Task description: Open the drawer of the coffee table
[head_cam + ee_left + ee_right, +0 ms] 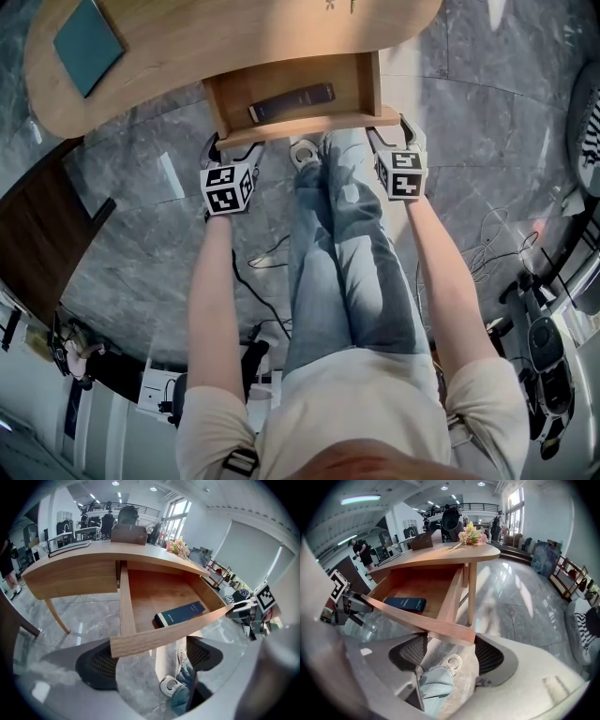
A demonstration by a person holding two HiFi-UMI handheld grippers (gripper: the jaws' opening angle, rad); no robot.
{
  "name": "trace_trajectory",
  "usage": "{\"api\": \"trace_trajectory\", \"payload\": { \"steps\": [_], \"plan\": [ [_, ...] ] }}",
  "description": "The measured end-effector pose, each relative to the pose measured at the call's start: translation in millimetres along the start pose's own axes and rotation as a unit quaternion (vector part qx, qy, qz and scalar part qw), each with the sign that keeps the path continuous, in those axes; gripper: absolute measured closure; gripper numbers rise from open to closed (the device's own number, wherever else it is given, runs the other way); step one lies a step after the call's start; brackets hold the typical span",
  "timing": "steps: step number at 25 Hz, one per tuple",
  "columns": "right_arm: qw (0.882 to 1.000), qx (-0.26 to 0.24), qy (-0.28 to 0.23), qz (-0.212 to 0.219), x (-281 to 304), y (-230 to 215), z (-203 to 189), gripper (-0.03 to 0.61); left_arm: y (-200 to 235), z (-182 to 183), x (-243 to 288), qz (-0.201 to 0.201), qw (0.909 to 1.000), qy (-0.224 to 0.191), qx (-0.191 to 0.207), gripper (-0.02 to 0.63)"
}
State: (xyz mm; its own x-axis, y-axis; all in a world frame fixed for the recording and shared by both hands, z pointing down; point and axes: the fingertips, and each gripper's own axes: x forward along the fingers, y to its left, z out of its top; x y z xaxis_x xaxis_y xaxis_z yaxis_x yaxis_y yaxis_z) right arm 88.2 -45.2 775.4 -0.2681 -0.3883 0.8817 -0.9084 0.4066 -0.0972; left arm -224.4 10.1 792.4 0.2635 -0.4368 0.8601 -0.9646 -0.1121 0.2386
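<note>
The wooden coffee table has its drawer pulled out toward me. A dark blue flat box lies inside it. My left gripper is at the left end of the drawer front and my right gripper at the right end. In the left gripper view the gripper has wide-apart jaws just under the front panel, with floor showing between them. In the right gripper view the gripper stands the same way below the panel's corner. Both are open.
My legs in jeans and a white shoe are under the drawer. A teal book lies on the tabletop and flowers stand on it. Cables trail over the marble floor. A dark cabinet is left, equipment right.
</note>
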Motion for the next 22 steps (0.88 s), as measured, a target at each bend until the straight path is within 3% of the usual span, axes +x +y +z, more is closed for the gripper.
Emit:
{"api": "trace_trajectory", "payload": {
  "steps": [22],
  "plan": [
    [0.999,0.018,0.044,-0.02,8,11,-70,0.262,-6,-69,10,0.0,0.9988,0.05,0.0,0.16]
  ]
}}
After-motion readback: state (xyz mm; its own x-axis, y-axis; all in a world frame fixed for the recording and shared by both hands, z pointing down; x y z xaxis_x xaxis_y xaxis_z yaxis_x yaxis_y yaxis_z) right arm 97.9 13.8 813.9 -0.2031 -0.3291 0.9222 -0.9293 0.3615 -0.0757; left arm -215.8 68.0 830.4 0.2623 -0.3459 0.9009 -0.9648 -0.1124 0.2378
